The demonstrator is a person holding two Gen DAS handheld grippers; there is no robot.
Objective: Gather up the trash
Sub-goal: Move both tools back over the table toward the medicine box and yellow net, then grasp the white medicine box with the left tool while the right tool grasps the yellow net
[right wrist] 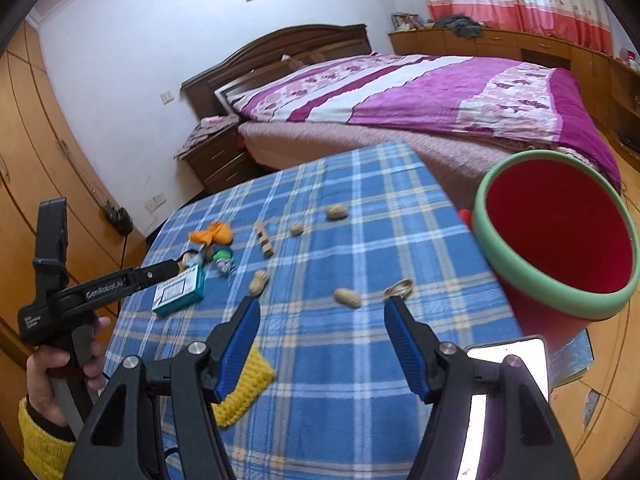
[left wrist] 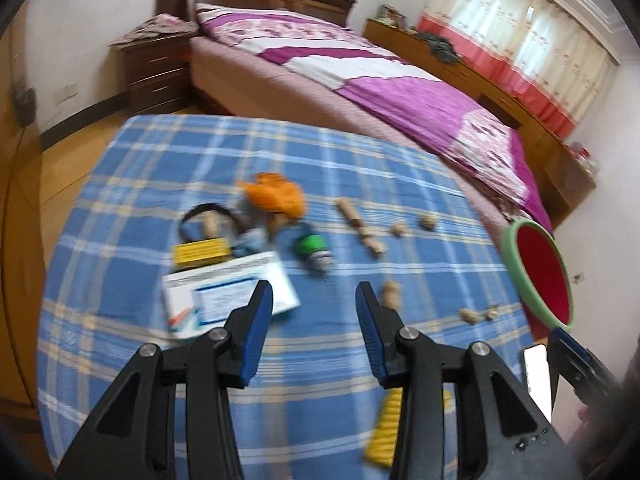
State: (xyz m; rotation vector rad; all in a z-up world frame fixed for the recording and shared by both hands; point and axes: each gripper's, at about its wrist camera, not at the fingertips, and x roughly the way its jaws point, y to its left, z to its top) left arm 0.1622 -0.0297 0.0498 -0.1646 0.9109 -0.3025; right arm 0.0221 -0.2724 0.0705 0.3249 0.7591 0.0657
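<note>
Blue plaid tablecloth (right wrist: 340, 380) beside bed (right wrist: 400, 92); both jaws spread, empty.

Bright, even daylight from the curtained window (left wrist: 532, 40) at 1–2 o'clock; soft, faint shadows. Heavy fisheye bending at all edges, black vignette in corners. Left wrist view motion-smeared: clutter on the counter (left wrist: 200, 160) and the peanuts (left wrist: 390, 294) soft. Right wrist view sharper. Blown-out white glare on a phone screen (right wrist: 510, 350) at 5 o'clock.
</note>
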